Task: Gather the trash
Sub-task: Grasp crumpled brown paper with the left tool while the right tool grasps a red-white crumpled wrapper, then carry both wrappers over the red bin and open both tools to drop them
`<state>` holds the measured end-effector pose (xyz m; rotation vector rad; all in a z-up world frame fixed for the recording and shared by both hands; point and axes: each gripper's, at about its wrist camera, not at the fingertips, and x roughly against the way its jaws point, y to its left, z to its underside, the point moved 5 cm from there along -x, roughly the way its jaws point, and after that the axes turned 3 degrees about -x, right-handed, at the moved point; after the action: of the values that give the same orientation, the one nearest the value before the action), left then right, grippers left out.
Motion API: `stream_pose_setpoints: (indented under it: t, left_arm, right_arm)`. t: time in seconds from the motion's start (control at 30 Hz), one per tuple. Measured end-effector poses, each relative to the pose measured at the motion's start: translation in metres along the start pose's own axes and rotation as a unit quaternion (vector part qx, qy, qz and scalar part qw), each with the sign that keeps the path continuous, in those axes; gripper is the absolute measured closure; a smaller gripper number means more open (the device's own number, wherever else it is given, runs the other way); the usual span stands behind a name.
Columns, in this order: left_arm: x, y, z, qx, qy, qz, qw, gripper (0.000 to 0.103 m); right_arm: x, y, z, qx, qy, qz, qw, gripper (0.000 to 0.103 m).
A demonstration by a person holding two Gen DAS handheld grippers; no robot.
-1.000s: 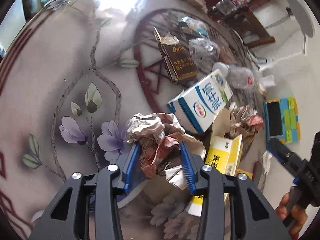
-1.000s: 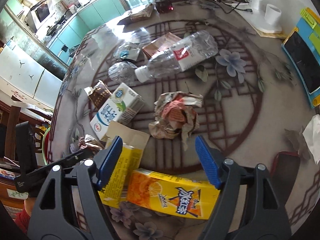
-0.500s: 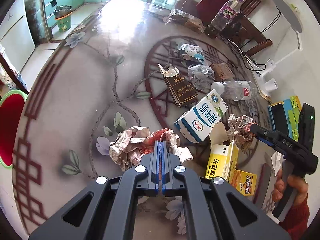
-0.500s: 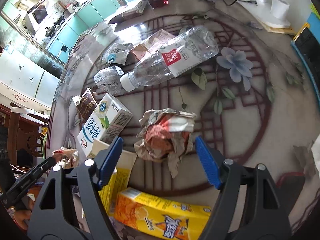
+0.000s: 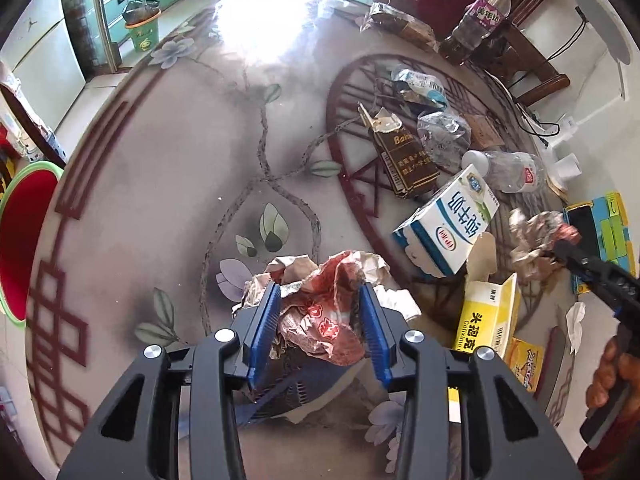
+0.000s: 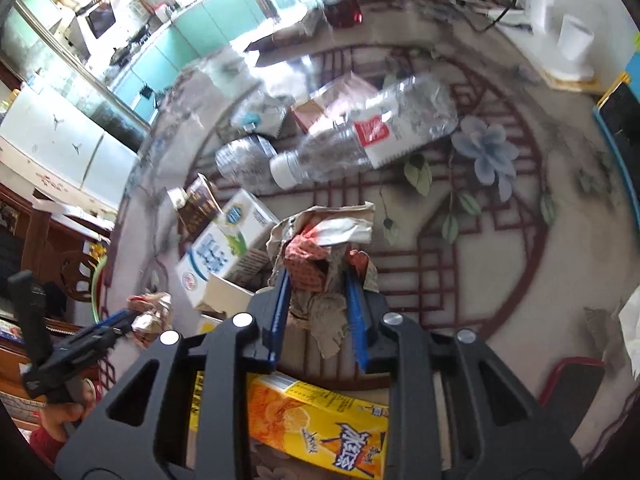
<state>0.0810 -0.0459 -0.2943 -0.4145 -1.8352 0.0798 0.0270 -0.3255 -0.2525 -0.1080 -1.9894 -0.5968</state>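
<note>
My left gripper (image 5: 320,320) is shut on a crumpled red-and-white paper wad (image 5: 324,300) and holds it above the patterned table (image 5: 168,184). My right gripper (image 6: 318,296) is shut on a second crumpled paper wad (image 6: 320,256), lifted a little off the table. In the left wrist view the right gripper (image 5: 560,248) shows at the right edge with its wad (image 5: 536,236). In the right wrist view the left gripper (image 6: 124,316) shows at the lower left with its wad (image 6: 150,312).
More trash lies on the table: a white-and-blue milk carton (image 5: 448,224), a brown carton (image 5: 404,160), a clear bottle (image 6: 360,140), crushed plastic (image 5: 440,136), a yellow box (image 5: 488,312), an orange juice carton (image 6: 320,420). A red basin with a green rim (image 5: 24,240) stands at left.
My left gripper has lifted its wad off the table, and its fingers now stand wider around it. My right gripper has closed on the second wad.
</note>
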Motion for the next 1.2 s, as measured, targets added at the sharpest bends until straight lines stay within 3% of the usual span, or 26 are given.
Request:
stream_pose_setpoints:
  t: [0.03, 0.07, 0.1, 0.2, 0.47, 0.77, 1.2]
  left_arm:
    - [-0.002, 0.001, 0.000, 0.001, 0.002, 0.000, 1.0000, 0.068]
    - [-0.003, 0.002, 0.000, 0.001, 0.002, 0.000, 1.0000, 0.083]
    - [-0.003, 0.002, 0.001, 0.002, 0.006, 0.008, 0.9999, 0.090]
    - [0.004, 0.003, 0.000, 0.007, -0.001, 0.018, 0.9998, 0.095]
    - [0.049, 0.001, -0.008, -0.011, -0.049, 0.007, 0.9987, 0.095]
    - [0.106, -0.005, -0.029, -0.050, -0.116, -0.015, 0.9919, 0.095]
    - [0.144, 0.024, -0.034, -0.052, -0.148, -0.016, 0.9874, 0.095]
  right_arm:
    - [0.006, 0.000, -0.002, -0.002, -0.006, -0.003, 1.000, 0.076]
    - [0.011, 0.001, -0.004, -0.004, -0.011, -0.005, 1.000, 0.076]
    - [0.015, 0.002, -0.005, -0.005, -0.016, -0.006, 1.000, 0.076]
    - [0.026, 0.007, -0.009, -0.009, -0.030, -0.010, 0.999, 0.076]
    - [0.051, 0.034, -0.019, 0.004, -0.063, -0.029, 0.998, 0.076]
    - [0.058, 0.095, -0.013, 0.059, -0.076, -0.038, 0.995, 0.076]
    - [0.066, 0.165, -0.003, 0.109, -0.094, -0.047, 0.988, 0.075]
